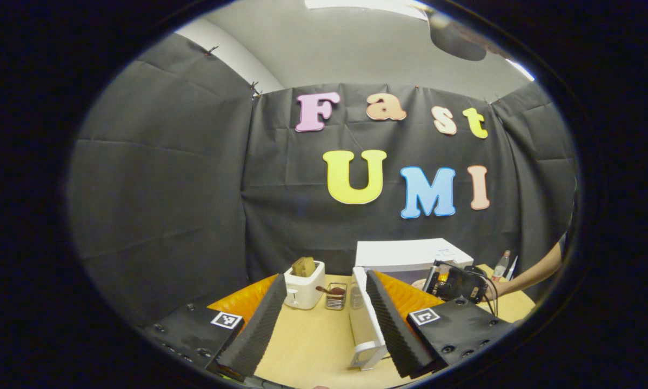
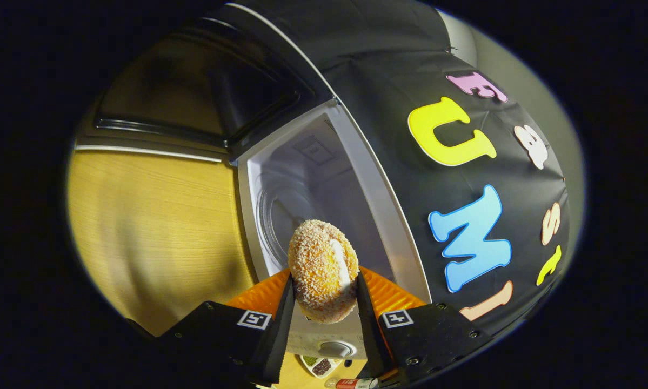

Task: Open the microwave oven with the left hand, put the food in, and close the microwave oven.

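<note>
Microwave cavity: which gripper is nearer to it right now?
Right. The right gripper, shut on the breaded food, is right at the open microwave cavity. The left gripper is open, back by the outer edge of the open door.

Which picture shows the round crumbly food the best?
The right gripper view. The crumb-coated food sits big and close there, pinched between the right gripper's fingers in front of the open microwave. In the left gripper view, that gripper appears far off and the food can't be made out.
</note>
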A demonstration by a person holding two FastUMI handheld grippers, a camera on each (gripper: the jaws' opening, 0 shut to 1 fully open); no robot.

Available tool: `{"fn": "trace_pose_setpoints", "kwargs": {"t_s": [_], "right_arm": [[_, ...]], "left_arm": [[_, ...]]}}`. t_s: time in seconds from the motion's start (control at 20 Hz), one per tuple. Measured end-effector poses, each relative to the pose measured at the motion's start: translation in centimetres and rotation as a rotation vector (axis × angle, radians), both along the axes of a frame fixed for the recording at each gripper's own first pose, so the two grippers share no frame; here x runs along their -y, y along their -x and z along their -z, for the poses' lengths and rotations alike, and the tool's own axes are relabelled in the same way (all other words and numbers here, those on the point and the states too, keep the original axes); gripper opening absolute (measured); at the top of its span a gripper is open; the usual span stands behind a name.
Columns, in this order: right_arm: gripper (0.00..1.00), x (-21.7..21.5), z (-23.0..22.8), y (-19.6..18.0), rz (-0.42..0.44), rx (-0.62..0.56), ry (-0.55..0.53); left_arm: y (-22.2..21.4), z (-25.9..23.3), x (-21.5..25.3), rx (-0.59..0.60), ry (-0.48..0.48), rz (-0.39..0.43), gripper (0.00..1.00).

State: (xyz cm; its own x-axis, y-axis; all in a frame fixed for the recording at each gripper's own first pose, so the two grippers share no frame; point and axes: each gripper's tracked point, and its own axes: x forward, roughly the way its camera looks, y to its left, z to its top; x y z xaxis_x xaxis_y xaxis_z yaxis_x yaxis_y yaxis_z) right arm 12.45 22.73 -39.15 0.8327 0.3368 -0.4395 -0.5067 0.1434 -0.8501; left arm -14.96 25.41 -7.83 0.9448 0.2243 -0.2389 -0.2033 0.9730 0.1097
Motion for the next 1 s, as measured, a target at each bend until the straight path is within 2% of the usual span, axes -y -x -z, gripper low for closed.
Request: {"fn": "trace_pose_setpoints", "kwargs": {"t_s": [0.15,0.2,0.5,0.7,0.8,0.85,0.95,1.0], "right_arm": [[0.60,-0.7,1.1,-1.6,-0.022,0.023,0.050],[0.60,-0.8,1.5,-2.1,-0.022,0.022,0.062],[0.60,-2.4,4.2,-6.2,-0.034,0.046,0.133],[0.60,-3.9,4.9,-7.4,-0.055,0.073,0.146],[0.60,-4.4,5.8,-7.6,-0.065,0.052,0.145],[0.61,-4.5,5.8,-7.8,-0.059,0.055,0.149],[0.75,-4.7,5.7,-7.6,-0.057,0.054,0.130],[0.82,-4.8,5.3,-7.6,-0.053,0.064,0.121]], "left_arm": [[-0.1,-0.1,-0.7,-0.009,-0.010,-0.003,0.99],[-0.4,0.0,-0.8,-0.012,-0.012,-0.005,0.94],[0.1,1.0,-2.6,-0.039,-0.002,-0.049,0.99],[0.1,1.4,-2.7,-0.064,-0.001,-0.061,0.99],[0.0,1.1,-2.7,-0.067,-0.012,-0.056,0.94],[-0.2,1.0,-2.5,-0.067,-0.015,-0.053,0.99],[-0.3,0.7,-2.1,-0.066,-0.017,-0.049,0.99],[-0.3,0.6,-1.9,-0.067,-0.015,-0.047,0.94]]}}
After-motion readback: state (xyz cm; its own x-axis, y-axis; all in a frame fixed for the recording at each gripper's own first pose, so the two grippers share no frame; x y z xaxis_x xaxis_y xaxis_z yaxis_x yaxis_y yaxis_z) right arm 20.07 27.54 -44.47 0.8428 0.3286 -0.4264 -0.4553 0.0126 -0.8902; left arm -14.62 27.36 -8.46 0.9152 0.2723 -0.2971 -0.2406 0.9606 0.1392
